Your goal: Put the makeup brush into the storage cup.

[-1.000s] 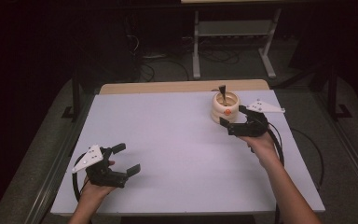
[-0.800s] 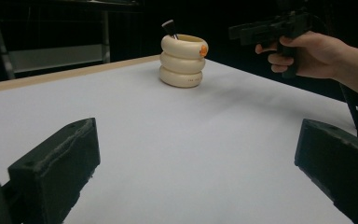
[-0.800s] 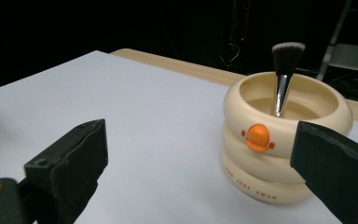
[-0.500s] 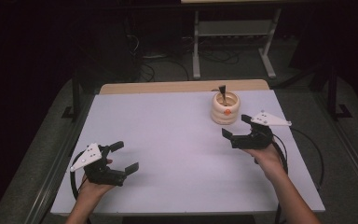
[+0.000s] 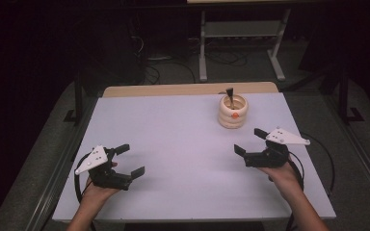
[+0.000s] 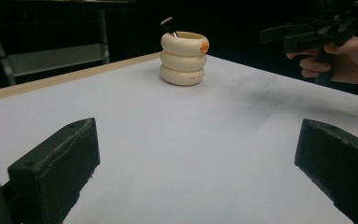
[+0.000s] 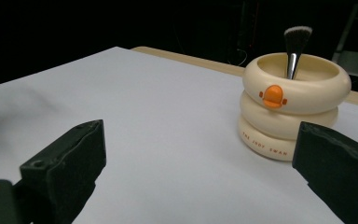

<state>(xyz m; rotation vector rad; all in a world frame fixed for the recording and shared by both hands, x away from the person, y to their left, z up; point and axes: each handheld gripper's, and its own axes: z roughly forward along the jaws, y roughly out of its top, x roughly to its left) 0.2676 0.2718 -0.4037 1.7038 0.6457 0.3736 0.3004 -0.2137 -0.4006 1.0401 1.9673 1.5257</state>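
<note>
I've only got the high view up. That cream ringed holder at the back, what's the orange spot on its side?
Observer: On the holder it's a raised orange duck bill with two small dots beside it.
Operator: Any writing on it?
Observer: Yes, small orange lettering on the bottom ring.
Operator: What's standing in it?
Observer: A makeup brush, dark bristles up, metal ferrule below.
Operator: Is the right gripper open?
Observer: The right gripper has its fingers wide apart, with nothing between them.

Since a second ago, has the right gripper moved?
Yes. The right gripper has pulled back from the cream holder toward the table's near edge, jaws open.
</note>
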